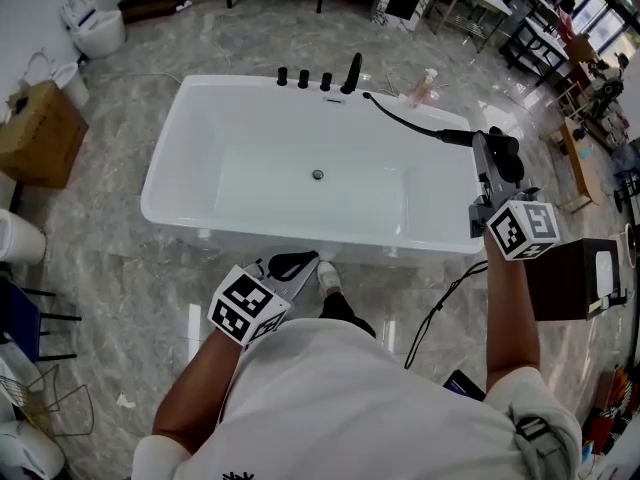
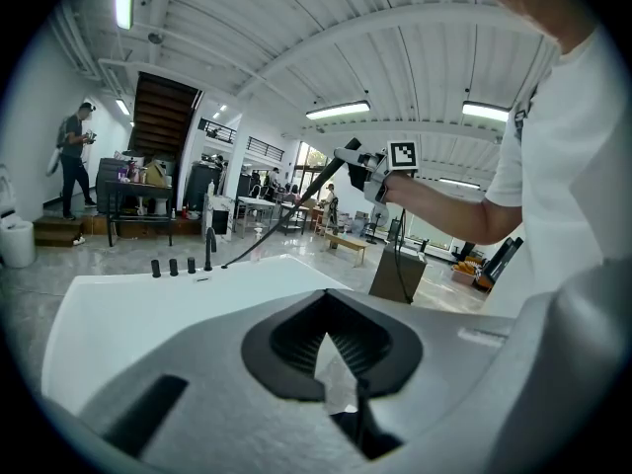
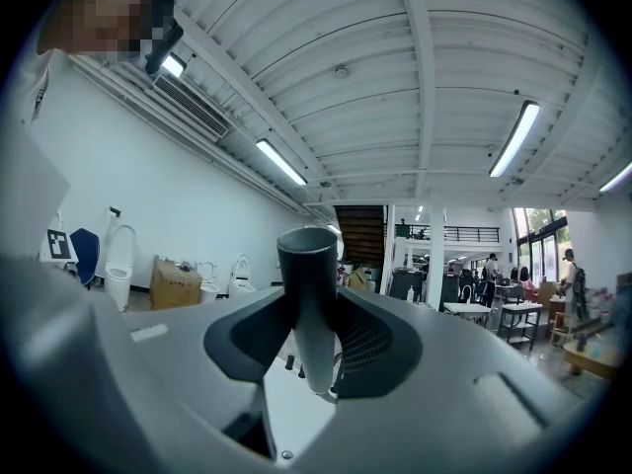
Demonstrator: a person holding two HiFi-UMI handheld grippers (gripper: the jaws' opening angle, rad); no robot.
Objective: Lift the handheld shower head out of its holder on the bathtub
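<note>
The black handheld shower head [image 1: 458, 136] is lifted above the right end of the white bathtub [image 1: 170, 148]. My right gripper [image 1: 483, 144] is shut on its handle [image 3: 308, 294], which stands upright between the pads. Its black hose [image 1: 400, 118] trails back to the far rim beside the spout [image 1: 352, 72] and knobs [image 1: 303, 78]. In the left gripper view the shower head [image 2: 346, 156] and hose [image 2: 281, 220] show held high. My left gripper [image 1: 300, 264] hangs shut and empty at the tub's near rim; its tips [image 2: 326, 299] meet over the white tub.
A cardboard box [image 1: 40, 133] and toilets [image 1: 95, 23] stand left of the tub. A dark cabinet [image 1: 570, 278] sits at the right, with a cable [image 1: 440, 313] on the marble floor. A pink bottle [image 1: 425, 88] rests on the far rim.
</note>
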